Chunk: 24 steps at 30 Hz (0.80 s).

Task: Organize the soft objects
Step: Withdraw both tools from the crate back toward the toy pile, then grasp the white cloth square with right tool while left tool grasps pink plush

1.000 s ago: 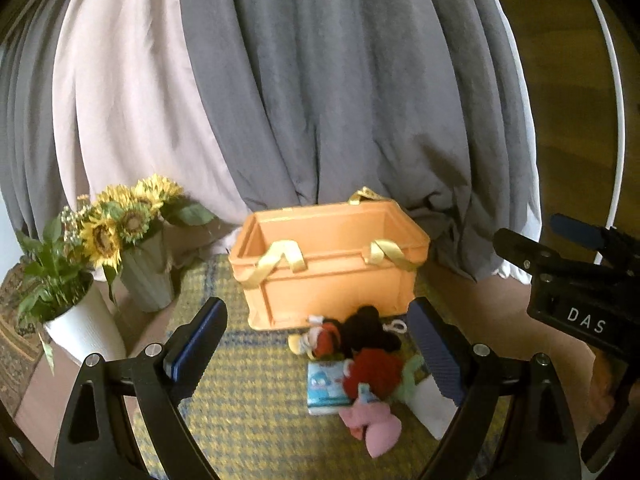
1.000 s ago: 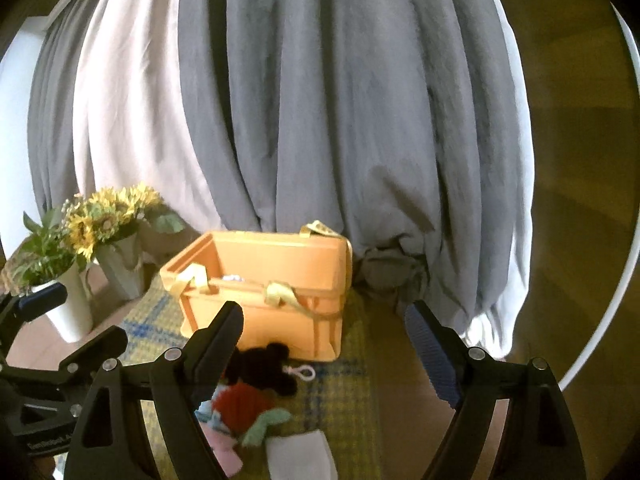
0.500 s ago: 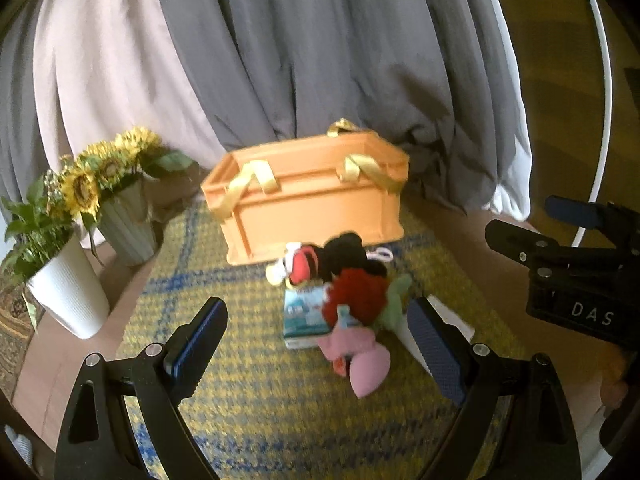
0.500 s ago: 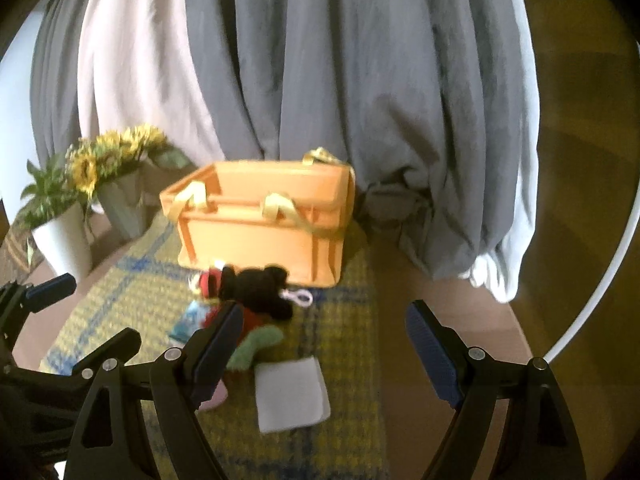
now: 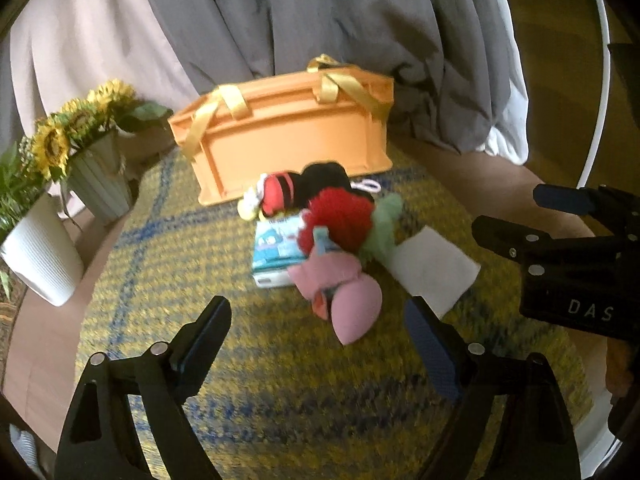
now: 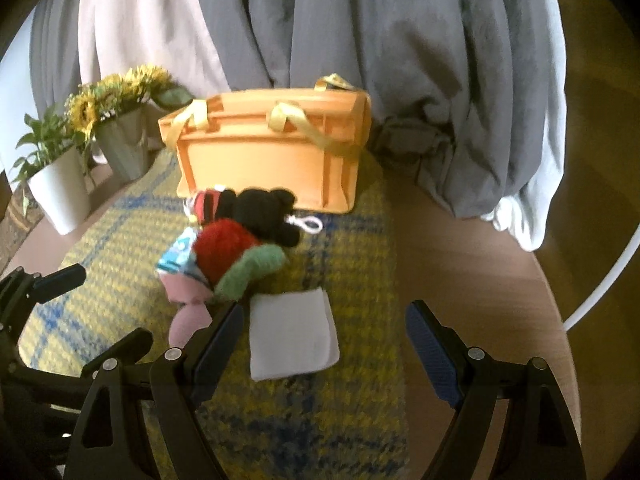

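An orange crate (image 5: pixel 288 140) with yellow straps stands at the back of a yellow and blue mat (image 5: pixel 280 380); it also shows in the right wrist view (image 6: pixel 264 160). In front of it lies a pile of soft things: a black plush mouse (image 6: pixel 260 210), a red and green knitted toy (image 5: pixel 340 216), a pink toy (image 5: pixel 348 300), a blue packet (image 5: pixel 276 246) and a white folded cloth (image 6: pixel 292 336). My left gripper (image 5: pixel 320 344) is open and empty, just before the pink toy. My right gripper (image 6: pixel 324 344) is open and empty over the white cloth.
A grey vase of sunflowers (image 5: pixel 96 172) and a white potted plant (image 5: pixel 36 252) stand at the left of the mat. Grey and pale curtains (image 5: pixel 320 20) hang behind the crate. A white hoop (image 6: pixel 600 280) curves along the right. The mat lies on a round wooden table (image 6: pixel 480 280).
Both grippers have tilted down and moved in toward the pile; the toys and cloth now sit larger and nearer the fingers. Both stay open and nothing has been taken.
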Each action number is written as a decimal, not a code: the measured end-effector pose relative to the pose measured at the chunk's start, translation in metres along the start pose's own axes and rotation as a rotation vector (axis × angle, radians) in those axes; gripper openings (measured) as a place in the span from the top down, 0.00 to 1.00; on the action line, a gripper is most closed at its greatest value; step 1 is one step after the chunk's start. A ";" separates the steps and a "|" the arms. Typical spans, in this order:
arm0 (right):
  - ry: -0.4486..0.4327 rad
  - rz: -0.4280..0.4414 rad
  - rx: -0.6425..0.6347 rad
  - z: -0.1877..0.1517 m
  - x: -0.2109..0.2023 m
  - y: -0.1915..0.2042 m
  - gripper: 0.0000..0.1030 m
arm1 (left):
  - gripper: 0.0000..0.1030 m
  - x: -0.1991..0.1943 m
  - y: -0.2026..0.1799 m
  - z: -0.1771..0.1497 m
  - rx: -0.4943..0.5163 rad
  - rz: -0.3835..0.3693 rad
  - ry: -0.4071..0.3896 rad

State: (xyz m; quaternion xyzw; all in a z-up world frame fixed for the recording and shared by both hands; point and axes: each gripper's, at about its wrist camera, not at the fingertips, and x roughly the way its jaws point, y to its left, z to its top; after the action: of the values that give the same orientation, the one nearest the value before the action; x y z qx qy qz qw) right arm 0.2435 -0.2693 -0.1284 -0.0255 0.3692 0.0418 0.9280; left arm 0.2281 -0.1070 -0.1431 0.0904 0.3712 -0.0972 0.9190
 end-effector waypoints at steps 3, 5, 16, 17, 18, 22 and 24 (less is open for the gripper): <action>0.012 0.004 -0.006 -0.005 0.007 -0.001 0.19 | 0.16 0.010 -0.003 -0.005 0.005 -0.004 0.023; 0.023 0.009 -0.008 -0.009 0.012 -0.002 0.19 | 0.18 0.016 -0.005 -0.008 0.006 -0.008 0.031; 0.059 0.057 -0.024 -0.021 0.038 0.000 0.27 | 0.35 0.039 -0.012 -0.015 0.022 -0.040 0.049; 0.058 0.065 -0.033 -0.022 0.040 0.002 0.27 | 0.35 0.040 -0.013 -0.015 0.022 -0.041 0.047; 0.061 0.068 -0.040 -0.022 0.043 0.003 0.27 | 0.37 0.042 -0.013 -0.015 0.021 -0.044 0.046; 0.080 0.092 -0.053 -0.025 0.054 0.006 0.31 | 0.43 0.048 -0.014 -0.015 0.024 -0.053 0.049; 0.087 0.105 -0.046 -0.026 0.059 0.006 0.31 | 0.44 0.052 -0.016 -0.017 0.026 -0.059 0.057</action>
State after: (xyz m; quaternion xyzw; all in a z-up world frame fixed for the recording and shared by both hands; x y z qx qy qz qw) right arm 0.2679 -0.2623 -0.1873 -0.0292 0.4091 0.0976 0.9068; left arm 0.2497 -0.1243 -0.1924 0.0940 0.3984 -0.1267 0.9035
